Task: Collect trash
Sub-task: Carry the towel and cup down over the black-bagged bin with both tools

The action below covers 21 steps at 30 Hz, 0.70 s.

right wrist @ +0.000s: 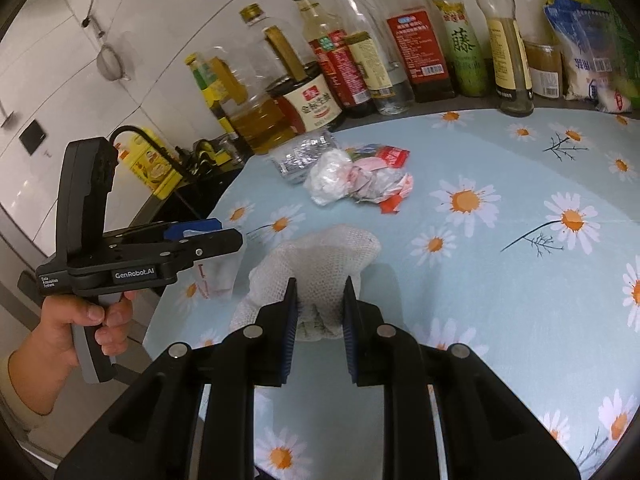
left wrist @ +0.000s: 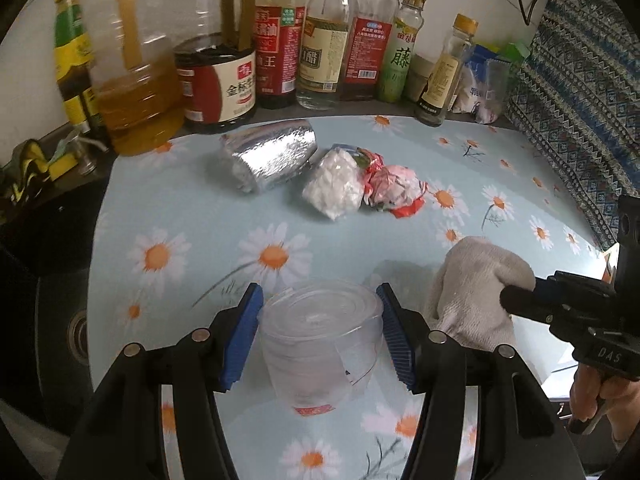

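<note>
My left gripper [left wrist: 319, 292] is shut on a clear plastic cup [left wrist: 320, 344], its blue pads pressing the cup's sides above the daisy tablecloth [left wrist: 200, 220]. My right gripper [right wrist: 320, 280] is shut on a bunched grey-white cloth [right wrist: 328, 252] that drapes down to the table. Farther back lie three pieces of trash, close together: a silver foil bag [left wrist: 272, 156], a crumpled white wad [left wrist: 334, 184] and a red-and-white wrapper [left wrist: 390, 188]. In the right wrist view the foil bag [right wrist: 304, 156], the wad [right wrist: 330, 178] and the wrapper [right wrist: 380, 184] lie beyond the cloth, and the cup [right wrist: 218, 276] hangs at the left.
A row of sauce and vinegar bottles [left wrist: 324, 40] and an oil jug [left wrist: 136, 92] stands along the back edge. Bags [right wrist: 592, 60] sit at the back right. A dark counter [left wrist: 48, 208] borders the table on the left, patterned fabric [left wrist: 580, 100] on the right.
</note>
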Tool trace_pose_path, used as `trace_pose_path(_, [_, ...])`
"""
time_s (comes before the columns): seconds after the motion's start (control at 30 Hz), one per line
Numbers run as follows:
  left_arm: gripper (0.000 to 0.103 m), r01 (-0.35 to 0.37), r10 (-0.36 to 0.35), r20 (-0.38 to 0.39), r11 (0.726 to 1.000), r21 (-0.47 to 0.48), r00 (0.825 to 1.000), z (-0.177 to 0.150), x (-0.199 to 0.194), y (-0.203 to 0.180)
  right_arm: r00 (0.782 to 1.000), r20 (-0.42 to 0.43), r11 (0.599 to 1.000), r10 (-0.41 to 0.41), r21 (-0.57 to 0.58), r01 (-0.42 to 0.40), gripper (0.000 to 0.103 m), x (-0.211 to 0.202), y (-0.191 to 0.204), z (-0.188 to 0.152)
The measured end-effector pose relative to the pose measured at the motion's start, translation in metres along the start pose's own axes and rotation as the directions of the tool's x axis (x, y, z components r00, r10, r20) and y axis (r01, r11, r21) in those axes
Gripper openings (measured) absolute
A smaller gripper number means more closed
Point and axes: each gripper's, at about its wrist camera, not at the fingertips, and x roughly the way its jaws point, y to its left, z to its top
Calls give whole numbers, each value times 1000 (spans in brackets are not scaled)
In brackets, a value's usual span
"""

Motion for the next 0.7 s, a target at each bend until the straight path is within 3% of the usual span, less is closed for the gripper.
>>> trace_pose_path(0.3, [56,-4,4,15,999,-33,1000,-43,-40,0,1000,-25,994,11,-108,-14,22,-15,41,-27])
trace_pose_path(0.7, [56,-18,19,5,995,-102,1000,-112,-75,8,990,-117,977,84,-187,-105,22,-10,86,-72])
